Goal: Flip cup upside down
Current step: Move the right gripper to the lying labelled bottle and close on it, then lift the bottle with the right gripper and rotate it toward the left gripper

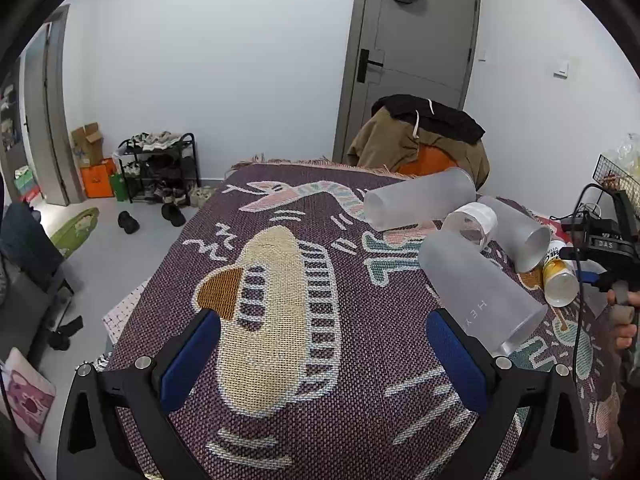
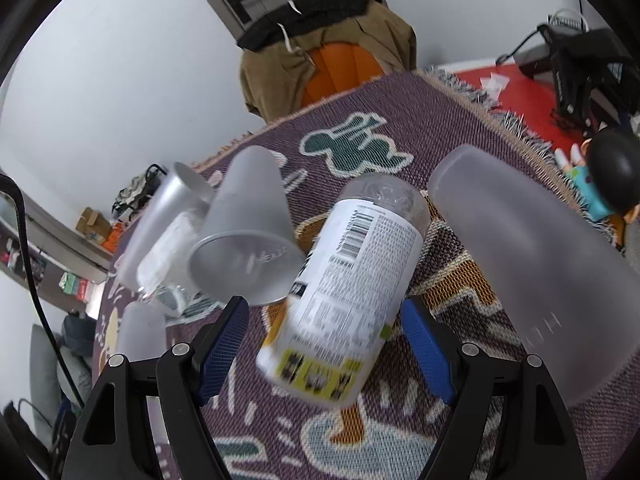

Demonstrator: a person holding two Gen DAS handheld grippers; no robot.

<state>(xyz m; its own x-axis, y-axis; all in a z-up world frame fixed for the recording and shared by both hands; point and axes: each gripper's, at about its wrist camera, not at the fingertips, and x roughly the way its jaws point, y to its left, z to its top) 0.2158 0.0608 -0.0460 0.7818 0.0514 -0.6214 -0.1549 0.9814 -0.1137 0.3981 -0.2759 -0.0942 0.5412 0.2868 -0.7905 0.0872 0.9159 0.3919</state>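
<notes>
Several frosted plastic cups lie on their sides on a purple woven cloth (image 1: 352, 420). In the left wrist view the nearest cup (image 1: 480, 292) lies just beyond my right-hand finger; two more cups (image 1: 420, 198) (image 1: 520, 234) lie behind it. My left gripper (image 1: 324, 332) is open and empty over the cloth. In the right wrist view my right gripper (image 2: 324, 320) is open, its fingers on either side of a labelled clear jar (image 2: 344, 292) lying on its side. A frosted cup (image 2: 248, 240) lies left of the jar and a big one (image 2: 540, 272) lies right.
A small clear jar (image 1: 474, 222) and a yellow-labelled one (image 1: 560, 276) lie among the cups. A chair draped with coats (image 1: 424, 136) stands past the far edge. A red surface with black gear (image 2: 568, 60) lies far right. The other hand-held gripper (image 1: 612, 252) shows at right.
</notes>
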